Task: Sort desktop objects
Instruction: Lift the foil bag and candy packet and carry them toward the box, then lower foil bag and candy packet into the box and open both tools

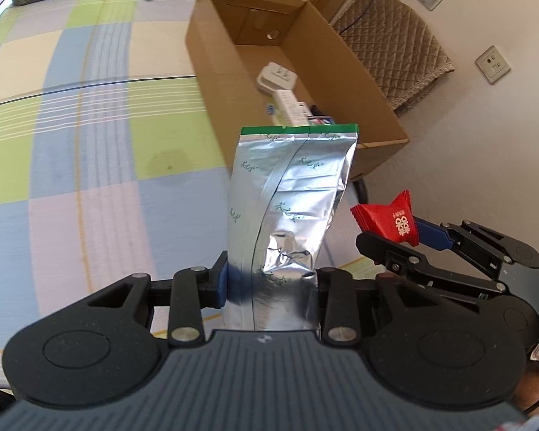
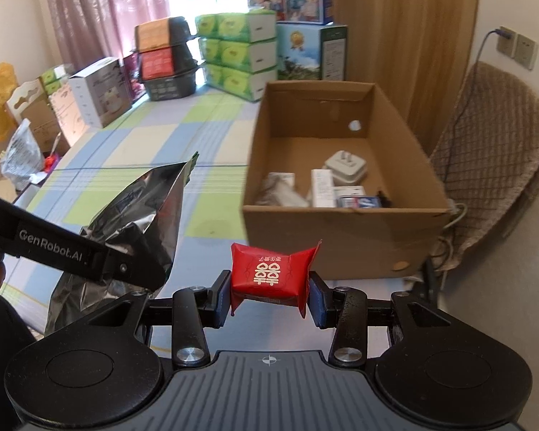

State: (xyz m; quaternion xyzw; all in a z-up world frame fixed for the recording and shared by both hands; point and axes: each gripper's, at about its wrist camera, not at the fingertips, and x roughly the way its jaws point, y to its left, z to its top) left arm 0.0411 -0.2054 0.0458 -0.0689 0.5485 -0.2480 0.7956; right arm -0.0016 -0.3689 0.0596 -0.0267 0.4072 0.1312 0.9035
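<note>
Two things are held up: left gripper (image 1: 271, 287) pinches the silver bag (image 1: 291, 194), right gripper (image 2: 269, 296) squeezes the red candy (image 2: 273, 269). Next, carry both to the cardboard box (image 2: 341, 230) at one o'clock and let go.

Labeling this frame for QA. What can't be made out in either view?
- Box contents: left wrist view, the foil bag covers the near items; right wrist view, the near wall hides the floor's front.
- Foil bag print: too small in left wrist view; right wrist view shows only its side.
- Red packet small text: too small.
- Left gripper right pad: hidden behind the bag.
</note>
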